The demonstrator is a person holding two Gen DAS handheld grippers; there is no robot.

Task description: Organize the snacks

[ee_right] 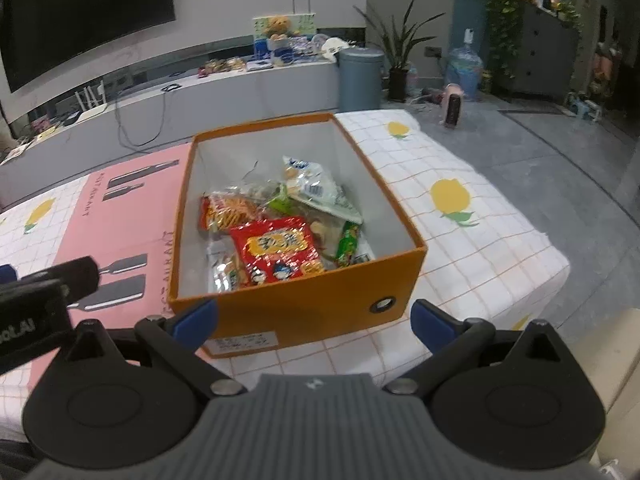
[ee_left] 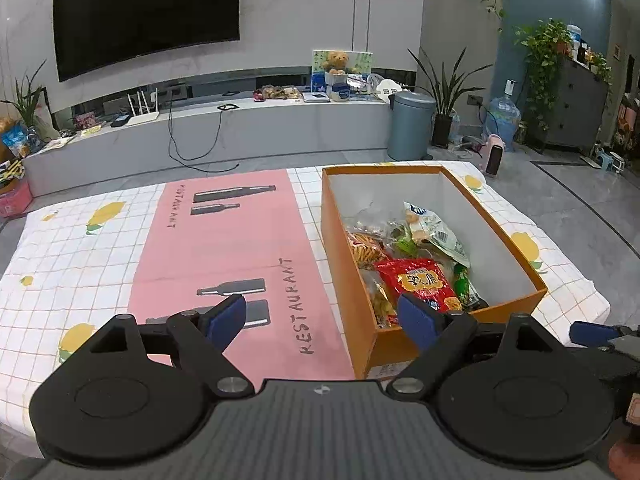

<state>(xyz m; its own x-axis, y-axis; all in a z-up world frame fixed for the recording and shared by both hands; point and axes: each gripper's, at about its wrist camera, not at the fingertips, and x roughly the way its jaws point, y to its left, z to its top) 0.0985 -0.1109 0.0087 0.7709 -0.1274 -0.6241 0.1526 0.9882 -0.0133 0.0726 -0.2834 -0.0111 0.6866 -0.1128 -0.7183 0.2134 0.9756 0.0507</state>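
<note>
A: Right wrist view, nearest first: the right tool (ee_right: 314, 322) hangs spread wide with nothing between its pads, just short of the near wall of the orange box (ee_right: 304, 300). The left tool (ee_left: 322, 316) is likewise agape and empty, over the pink mat (ee_left: 224, 264), its right pad by the box's near left corner.

B: And the snacks?

A: All inside the box, heaped toward the near end: the red packet (ee_right: 276, 250) on top, the striped orange bag (ee_right: 228, 210) to its left, the white bag (ee_right: 316, 186) farther back.

B: What could go wrong?

A: I'd guess a low reach would clip the near rim and shove the box along the table (ee_right: 460, 240). Crinkly wrappers may also slip from a shallow pinch.

B: Room to move?

A: The mat on the left is bare; on the right the cloth drops off not far from the box, so stray packets could fall there
</note>
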